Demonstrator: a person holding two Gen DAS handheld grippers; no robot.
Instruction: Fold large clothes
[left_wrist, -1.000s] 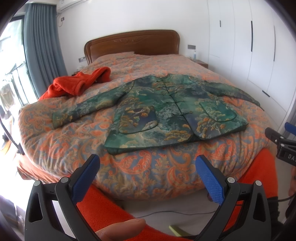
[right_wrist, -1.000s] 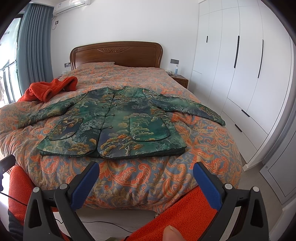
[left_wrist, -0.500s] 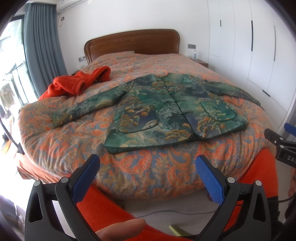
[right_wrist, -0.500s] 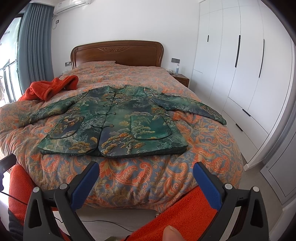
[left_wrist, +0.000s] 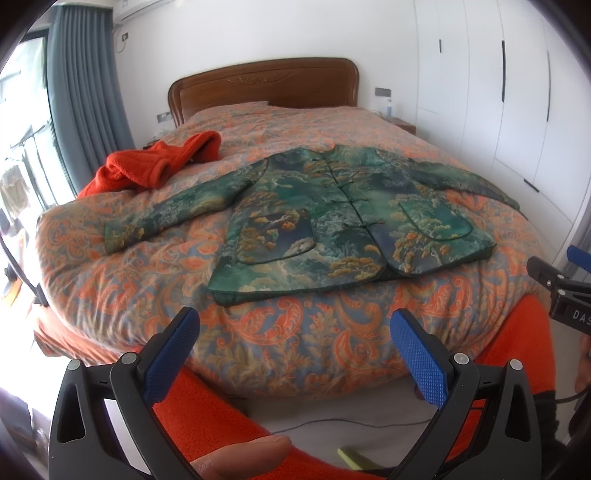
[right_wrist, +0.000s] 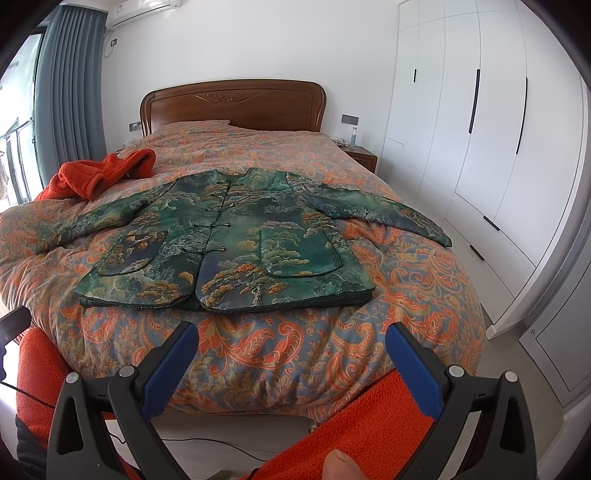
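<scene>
Both tongs (left_wrist: 295, 328) (right_wrist: 291, 332) gape wide and empty, level before the jacket (left_wrist: 343, 218).

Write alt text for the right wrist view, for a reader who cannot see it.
A green patterned jacket lies flat, buttoned, sleeves spread, on a bed with an orange paisley quilt. The right tongs are open and empty in the foreground, short of the bed. A crumpled red garment lies behind the jacket.

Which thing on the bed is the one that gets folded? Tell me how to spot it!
Look at the big bed with the wooden headboard and the orange swirly quilt. Spread flat near its foot lies the green jacket, sleeves stretched out to both sides. Unlike the crumpled red garment beside it, it is green with golden trees, knot buttons down the middle and two pockets.
</scene>
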